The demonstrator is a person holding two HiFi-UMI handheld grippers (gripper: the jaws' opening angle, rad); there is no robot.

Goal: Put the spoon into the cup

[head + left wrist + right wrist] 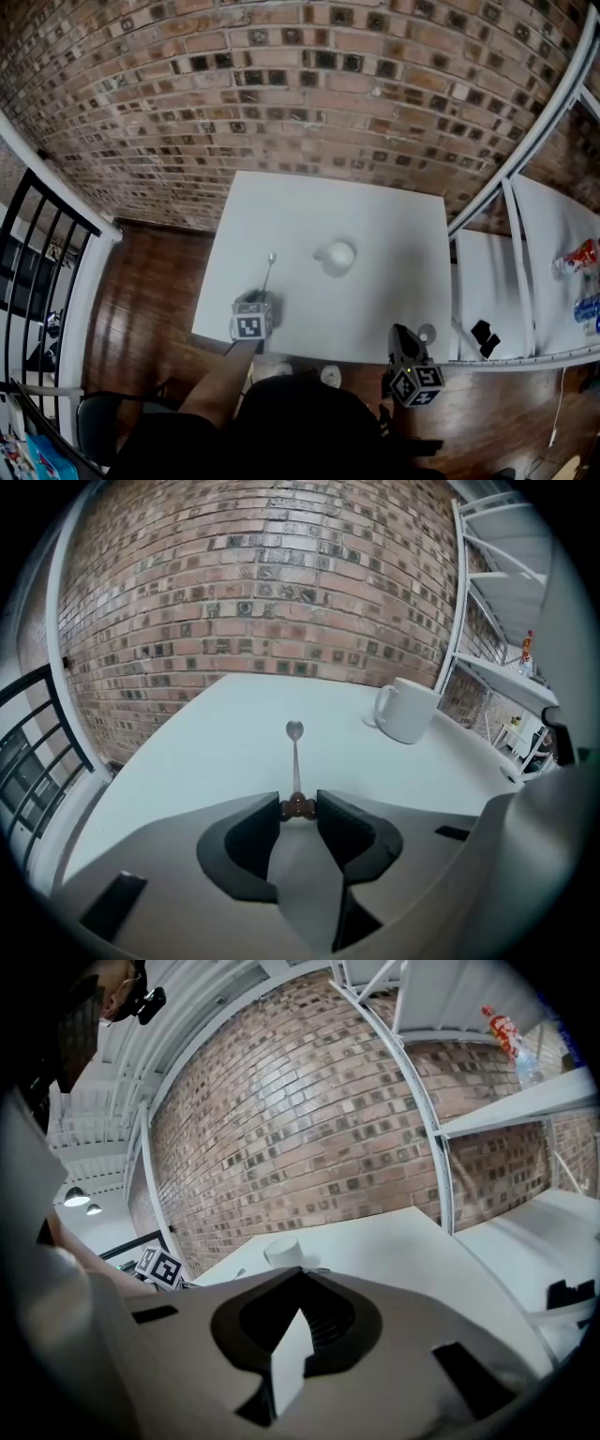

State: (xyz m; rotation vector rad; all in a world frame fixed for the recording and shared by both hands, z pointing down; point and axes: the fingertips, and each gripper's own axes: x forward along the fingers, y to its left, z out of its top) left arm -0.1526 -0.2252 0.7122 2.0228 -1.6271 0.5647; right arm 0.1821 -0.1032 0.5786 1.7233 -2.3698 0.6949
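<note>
Your left gripper (298, 804) pinches the brown end of the slim metal spoon (294, 754), leaving its bowl free for the white ceramic cup (408, 711). Your right gripper (300, 1275) idles, jaws together.

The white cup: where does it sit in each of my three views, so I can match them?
Head view: cup at the middle of the white table, right of the spoon.
Left gripper view: upper right, beyond the spoon and to its right.
Right gripper view: just left of centre, small, on the table's far part.
Shared landmark: the brick wall behind the table.
</note>
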